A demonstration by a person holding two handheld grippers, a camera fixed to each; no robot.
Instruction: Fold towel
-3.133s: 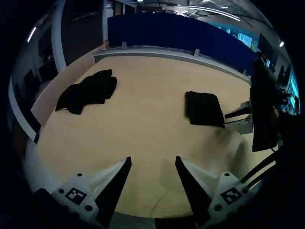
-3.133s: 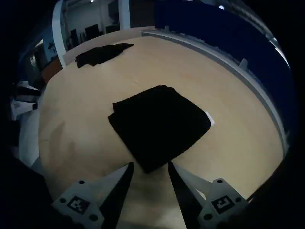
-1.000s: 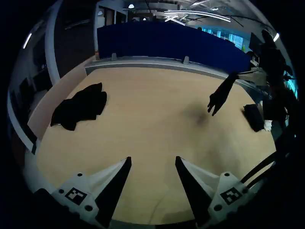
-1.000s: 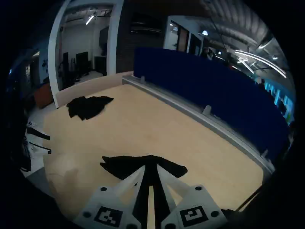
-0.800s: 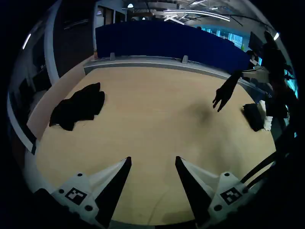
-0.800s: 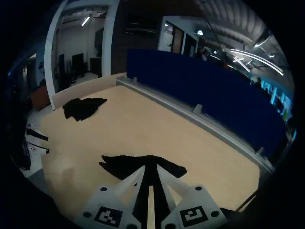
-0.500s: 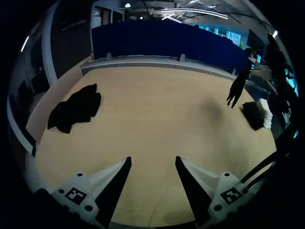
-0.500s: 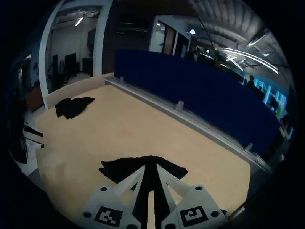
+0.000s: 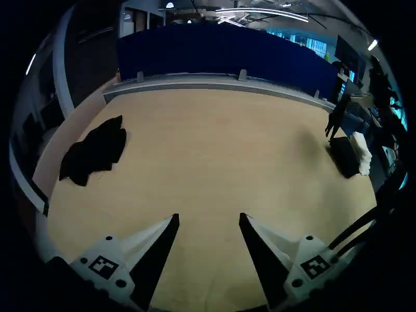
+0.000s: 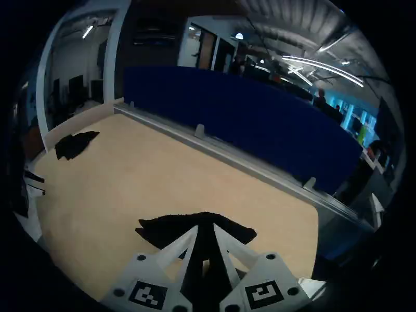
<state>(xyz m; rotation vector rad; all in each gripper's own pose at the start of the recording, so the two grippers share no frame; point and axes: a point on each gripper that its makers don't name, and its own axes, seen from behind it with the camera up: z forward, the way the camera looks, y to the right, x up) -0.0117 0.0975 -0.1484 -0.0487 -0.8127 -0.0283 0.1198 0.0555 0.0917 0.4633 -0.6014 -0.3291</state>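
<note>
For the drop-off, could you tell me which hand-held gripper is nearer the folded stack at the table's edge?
Right. The right hand-held gripper, shut on a black towel, dangles it close by the folded stack; the left hand-held gripper is open across the table.

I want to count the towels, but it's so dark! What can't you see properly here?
Right gripper view: the right tool covers most of the black towel it pinches.
Left gripper view: the stack at the right edge of the table is too small and dark to count.
Left gripper view: folds of the crumpled towel vanish in blackness.
</note>
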